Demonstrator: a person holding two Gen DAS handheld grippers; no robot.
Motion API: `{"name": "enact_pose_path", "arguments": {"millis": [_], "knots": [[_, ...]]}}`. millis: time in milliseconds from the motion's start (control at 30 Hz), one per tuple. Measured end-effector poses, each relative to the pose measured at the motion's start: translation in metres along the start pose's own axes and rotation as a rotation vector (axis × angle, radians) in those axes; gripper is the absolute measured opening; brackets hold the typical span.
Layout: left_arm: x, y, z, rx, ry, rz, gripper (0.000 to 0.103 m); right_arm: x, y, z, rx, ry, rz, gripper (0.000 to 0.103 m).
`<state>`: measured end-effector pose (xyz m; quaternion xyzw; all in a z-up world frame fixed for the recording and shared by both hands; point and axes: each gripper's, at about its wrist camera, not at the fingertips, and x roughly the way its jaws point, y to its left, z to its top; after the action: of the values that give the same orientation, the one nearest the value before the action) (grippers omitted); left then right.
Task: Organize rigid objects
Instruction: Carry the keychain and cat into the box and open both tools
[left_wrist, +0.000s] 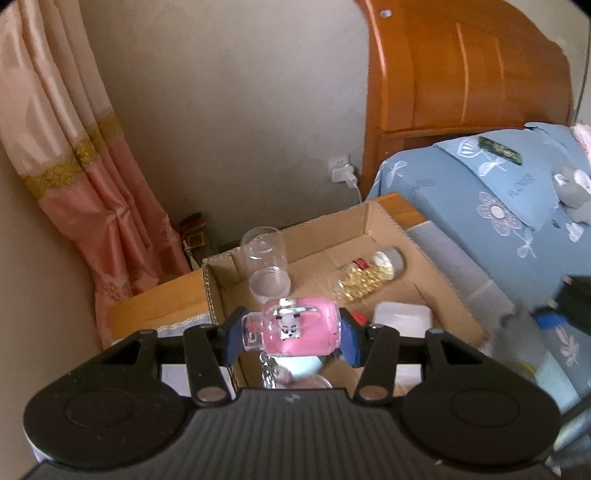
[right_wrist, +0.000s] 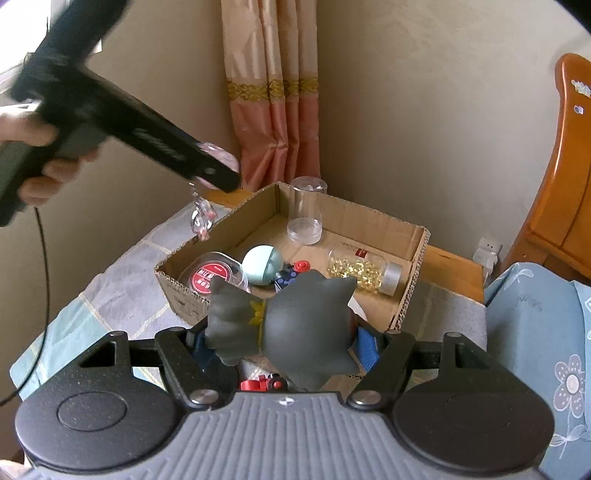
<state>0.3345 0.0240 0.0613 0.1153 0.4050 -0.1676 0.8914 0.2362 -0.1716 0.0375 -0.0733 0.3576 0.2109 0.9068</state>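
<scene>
Two pieces are waiting above the brown cardboard box. At upper left of the right wrist view, the left gripper is pinching a small pink-filled glass bottle; lower centre, the right gripper is clamping a grey rubber figurine. Several jars are already lying inside.

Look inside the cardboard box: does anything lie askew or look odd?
Yes. The bottle of gold beads lies tipped on its side on the cardboard box floor, while the clear jar stands inverted on its lid. Nothing spilled.
</scene>
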Motion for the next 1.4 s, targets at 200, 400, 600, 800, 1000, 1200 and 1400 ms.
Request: {"name": "enact_pose_path", "arguments": {"millis": [200, 400, 600, 800, 1000, 1200, 1400], "knots": [[0.040, 0.010, 0.006, -0.026, 0.038, 0.021, 0.050, 0.003, 0.001, -0.001, -0.007, 0.025, -0.021, 0.076], [0.054, 0.021, 0.002, -0.067, 0.029, 0.048, 0.083, 0.002, 0.002, 0.000, -0.006, 0.028, -0.036, 0.076], [0.037, 0.019, -0.012, -0.050, -0.018, 0.052, 0.093, 0.003, 0.004, -0.002, -0.005, 0.036, -0.044, 0.076], [0.015, 0.018, -0.033, -0.048, -0.049, 0.032, 0.095, 0.003, 0.005, -0.004, 0.002, 0.039, -0.062, 0.076], [-0.005, 0.015, -0.067, -0.020, -0.064, 0.024, 0.096, 0.010, 0.007, 0.002, -0.018, 0.040, -0.073, 0.076], [-0.018, 0.019, -0.104, 0.008, -0.055, 0.013, 0.096, 0.030, 0.012, 0.023, -0.048, 0.043, -0.074, 0.076], [-0.024, 0.030, -0.125, 0.023, -0.048, 0.027, 0.096, 0.060, 0.019, 0.054, -0.059, 0.056, -0.062, 0.076]]}}
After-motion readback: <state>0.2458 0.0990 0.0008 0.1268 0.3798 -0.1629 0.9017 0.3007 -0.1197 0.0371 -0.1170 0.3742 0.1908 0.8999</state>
